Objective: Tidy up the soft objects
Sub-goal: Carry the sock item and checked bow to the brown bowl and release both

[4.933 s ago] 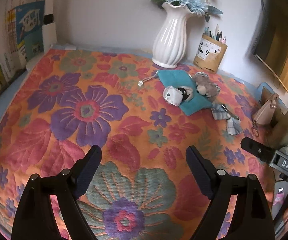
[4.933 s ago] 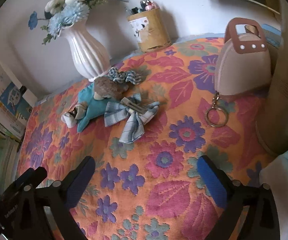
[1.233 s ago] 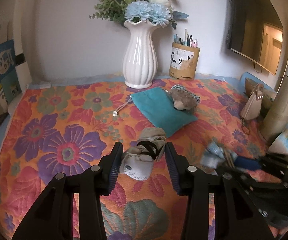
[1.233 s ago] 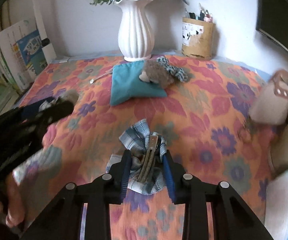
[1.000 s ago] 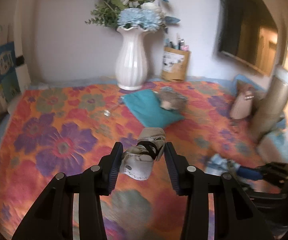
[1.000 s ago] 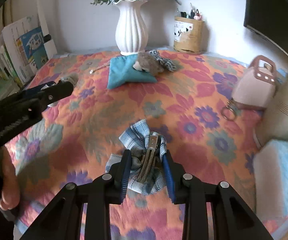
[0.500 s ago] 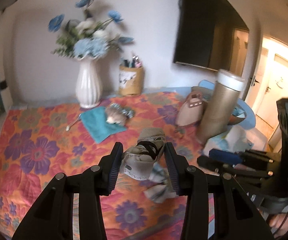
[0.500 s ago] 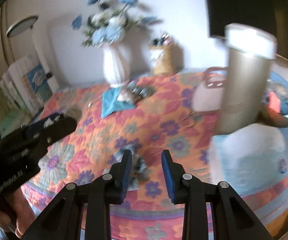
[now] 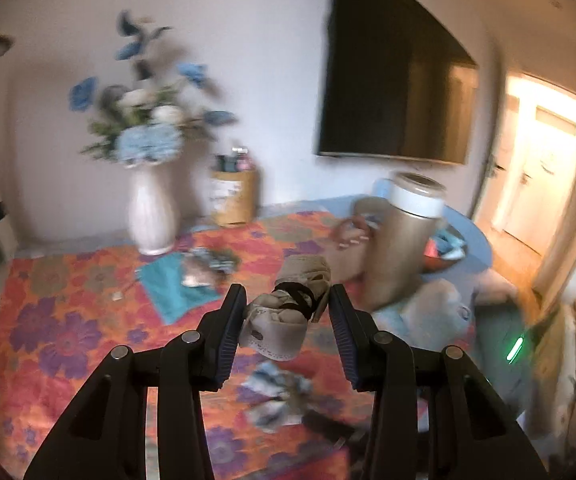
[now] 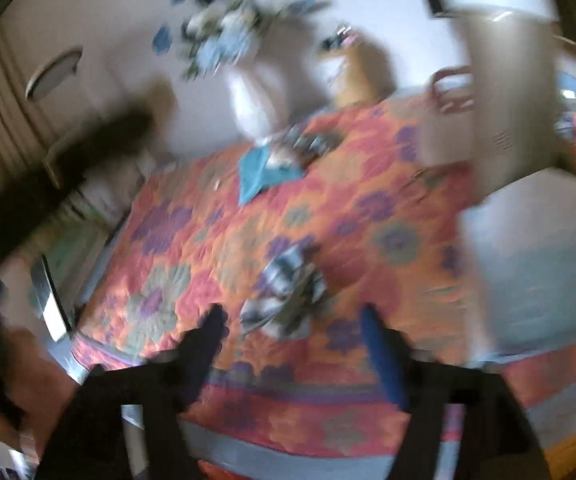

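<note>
My left gripper is shut on a small beige baby shoe with a black strap, held high above the floral tablecloth. The blue plaid bow lies on the cloth near the front edge; it also shows in the left wrist view. My right gripper is open and empty, raised just behind the bow. A teal pouch with a brown plush toy lies in front of the vase. Both views are blurred.
A white vase with blue flowers and a pen holder stand at the back. A tall gold canister and a pink handbag stand at the right, with a light blue pack beside them.
Both grippers have pulled back and up from the table. The right gripper has opened and the plaid bow now lies on the cloth. The left still holds the shoe.
</note>
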